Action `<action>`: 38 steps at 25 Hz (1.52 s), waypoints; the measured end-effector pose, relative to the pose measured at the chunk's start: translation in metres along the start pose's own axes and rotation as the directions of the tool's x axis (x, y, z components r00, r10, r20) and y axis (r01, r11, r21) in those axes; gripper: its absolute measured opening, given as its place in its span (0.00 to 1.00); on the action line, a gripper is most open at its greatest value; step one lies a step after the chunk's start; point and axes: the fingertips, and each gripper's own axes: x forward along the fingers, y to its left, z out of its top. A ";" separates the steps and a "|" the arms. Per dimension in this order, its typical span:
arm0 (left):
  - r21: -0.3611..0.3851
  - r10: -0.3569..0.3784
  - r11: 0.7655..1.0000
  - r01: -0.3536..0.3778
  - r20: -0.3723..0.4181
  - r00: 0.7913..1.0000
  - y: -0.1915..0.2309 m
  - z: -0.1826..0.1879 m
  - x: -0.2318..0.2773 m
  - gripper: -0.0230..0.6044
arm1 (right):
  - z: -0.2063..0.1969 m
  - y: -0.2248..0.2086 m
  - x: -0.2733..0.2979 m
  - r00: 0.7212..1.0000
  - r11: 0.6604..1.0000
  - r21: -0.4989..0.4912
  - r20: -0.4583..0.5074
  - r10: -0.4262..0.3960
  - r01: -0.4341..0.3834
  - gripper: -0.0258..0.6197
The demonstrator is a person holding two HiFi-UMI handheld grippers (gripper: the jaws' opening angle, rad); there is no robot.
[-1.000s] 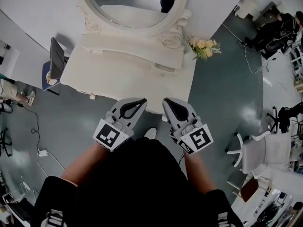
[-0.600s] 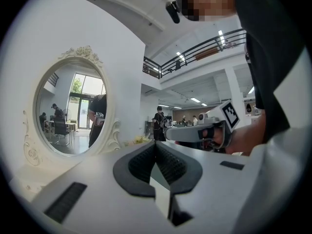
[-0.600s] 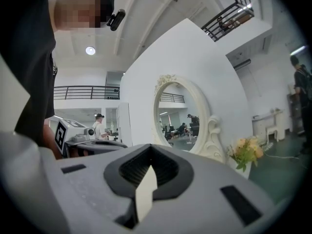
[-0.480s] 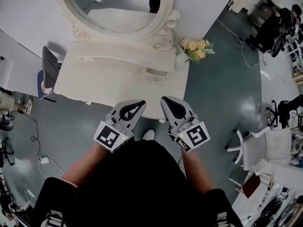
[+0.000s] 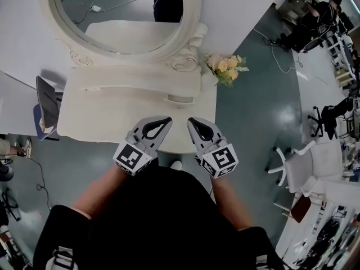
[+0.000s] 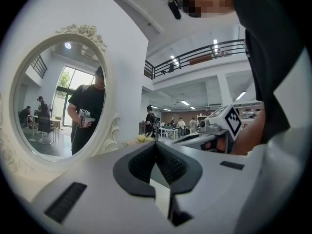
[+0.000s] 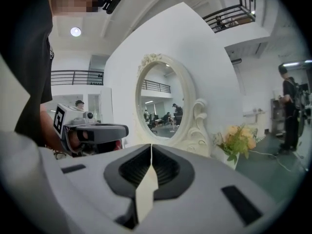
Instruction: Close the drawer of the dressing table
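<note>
Head view, steep look down: the cream dressing table (image 5: 112, 114) fills the middle of the shot. Its oval mirror (image 5: 112, 16) stands at the back with carved scrolls at the base.

Both grippers sit side by side over the table's front edge, tips aimed in toward the mirror and well short of it.

- **Left gripper** (image 5: 167, 120): jaws together, pads meeting at the tip, nothing btwn them. Its own view shows only a sliver of pale tabletop thru the gap lower down.
- **Right gripper** (image 5: 191, 121): same story, jaws pressed together and empty.

No view shows either one touching the table. The marker cubes face up at the camera, w/ bare forearms behind them and a white shoe (image 5: 177, 165) btwn the two.

The drawer: the table's front lies right under the gripper tips, but from overhead its face is hidden, so open or pushed in can't be told. On the raised back shelf, right of centre, there's a small recessed panel (image 5: 181, 98); can't tell what it is.

Around the table:

- A bunch of yellow and pink flowers (image 5: 225, 67) sits at the right rear corner, just beside the mirror's scroll. It shows in the right gripper view too.
- A dark flat panel (image 5: 48, 103) leans at the left end.
- A white office chair (image 5: 304, 162) stands far right on the grey-green floor, well apart.

In the left gripper view, the mirror reflects a person in black holding a gripper.
</note>
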 end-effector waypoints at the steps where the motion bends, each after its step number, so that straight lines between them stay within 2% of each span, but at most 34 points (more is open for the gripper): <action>1: 0.006 -0.016 1.000 0.016 -0.005 1.000 0.007 -0.003 0.003 0.03 | -0.006 -0.004 0.007 1.000 1.000 0.002 -0.016 -0.022 0.022 0.04; 4: 0.014 -0.062 0.998 0.062 -0.016 0.998 0.025 -0.014 0.010 0.03 | -0.029 -0.016 0.027 0.994 0.996 0.013 -0.075 -0.083 0.084 0.04; 8: 0.010 -0.097 0.995 0.097 -0.010 0.995 0.045 -0.024 0.019 0.03 | -0.069 -0.033 0.050 0.972 0.984 0.064 -0.176 -0.155 0.168 0.05; 14: 0.012 -0.161 0.987 0.161 -0.017 0.987 0.064 -0.044 0.033 0.03 | -0.114 -0.054 0.071 0.925 0.949 0.103 -0.275 -0.262 0.299 0.07; 17: -0.016 -0.179 0.984 0.179 -0.025 0.983 0.076 -0.057 0.039 0.03 | -0.135 -0.062 0.079 0.897 0.931 0.109 -0.326 -0.297 0.348 0.09; 19: -0.009 -0.192 0.981 0.192 -0.028 0.981 0.081 -0.066 0.044 0.03 | -0.150 -0.067 0.085 0.880 0.919 0.123 -0.358 -0.311 0.375 0.12; 28: -0.028 -0.245 0.969 0.244 -0.063 0.967 0.096 -0.095 0.062 0.03 | -0.194 -0.085 0.110 0.836 0.865 0.169 -0.395 -0.380 0.473 0.24; 31: -0.053 -0.267 0.963 0.263 -0.078 0.961 0.099 -0.107 0.067 0.03 | -0.212 -0.087 0.121 0.827 0.860 0.164 -0.410 -0.386 0.483 0.25; 38: -0.066 -0.287 0.957 0.282 -0.098 0.953 0.108 -0.122 0.075 0.03 | -0.244 -0.093 0.135 0.784 0.828 0.147 -0.443 -0.434 0.542 0.25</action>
